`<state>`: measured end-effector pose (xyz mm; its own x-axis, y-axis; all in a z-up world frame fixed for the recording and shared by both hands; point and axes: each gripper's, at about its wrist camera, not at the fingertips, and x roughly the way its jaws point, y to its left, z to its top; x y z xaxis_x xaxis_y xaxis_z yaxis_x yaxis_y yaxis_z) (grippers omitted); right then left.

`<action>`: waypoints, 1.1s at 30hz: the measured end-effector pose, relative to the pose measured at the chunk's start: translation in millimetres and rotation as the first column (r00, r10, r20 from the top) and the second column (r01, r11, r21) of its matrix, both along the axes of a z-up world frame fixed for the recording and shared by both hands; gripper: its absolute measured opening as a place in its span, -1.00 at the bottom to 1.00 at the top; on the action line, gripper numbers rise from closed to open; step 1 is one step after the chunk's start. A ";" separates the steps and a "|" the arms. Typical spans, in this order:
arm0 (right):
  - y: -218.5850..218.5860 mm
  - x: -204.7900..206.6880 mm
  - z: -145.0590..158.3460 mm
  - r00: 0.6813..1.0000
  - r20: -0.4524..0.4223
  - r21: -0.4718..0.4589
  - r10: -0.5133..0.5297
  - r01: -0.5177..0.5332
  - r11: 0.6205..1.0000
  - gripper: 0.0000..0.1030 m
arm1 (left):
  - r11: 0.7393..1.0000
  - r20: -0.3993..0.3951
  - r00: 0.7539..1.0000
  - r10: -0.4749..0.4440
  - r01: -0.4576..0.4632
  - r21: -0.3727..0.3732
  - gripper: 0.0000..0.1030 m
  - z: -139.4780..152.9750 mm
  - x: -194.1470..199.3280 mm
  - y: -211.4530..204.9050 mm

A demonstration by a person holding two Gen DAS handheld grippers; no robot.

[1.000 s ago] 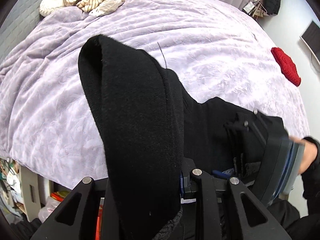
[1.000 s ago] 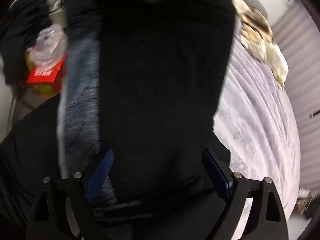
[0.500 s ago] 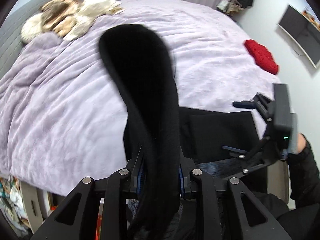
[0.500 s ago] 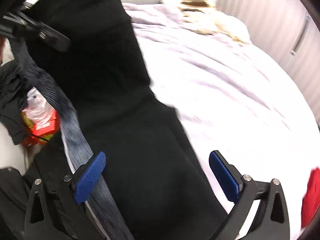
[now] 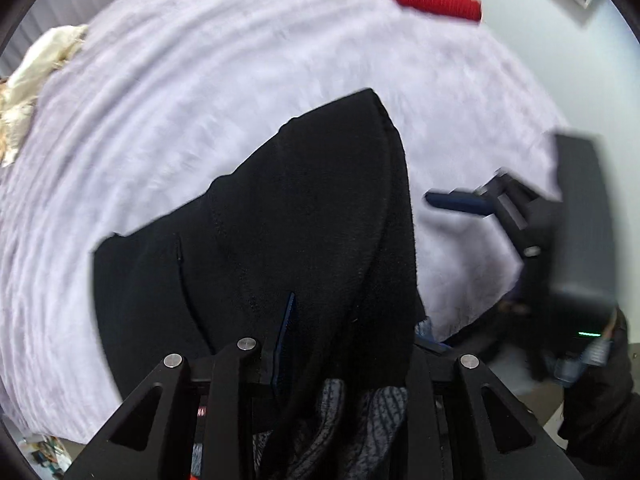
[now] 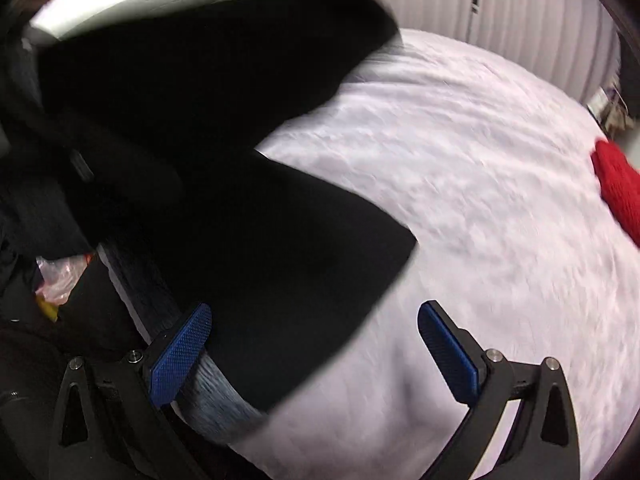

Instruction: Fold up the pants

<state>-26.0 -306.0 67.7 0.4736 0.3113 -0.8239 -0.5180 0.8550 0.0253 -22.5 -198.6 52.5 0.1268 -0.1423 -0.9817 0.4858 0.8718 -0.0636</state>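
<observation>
Pants (image 5: 304,216), black, thick and limp, are hanging from the left gripper (image 5: 344,332), which is pinching a bunched fold above the lilac bedspread (image 5: 160,120). Right gripper (image 6: 316,344) is gaping wide, holding nothing; jaws have just been opening. Judged best gripped at hems.

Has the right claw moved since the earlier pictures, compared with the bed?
Yes. In the left wrist view the right claw, open, now hangs over the lilac bed cover, clear of the black pants it gripped before.
</observation>
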 end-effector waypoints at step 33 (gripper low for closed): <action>11.8 59.9 -4.8 0.972 -0.162 0.341 -0.169 0.216 0.915 -0.70 | 0.902 0.178 0.885 0.430 -0.413 -0.126 0.80 -14.1 8.0 165.0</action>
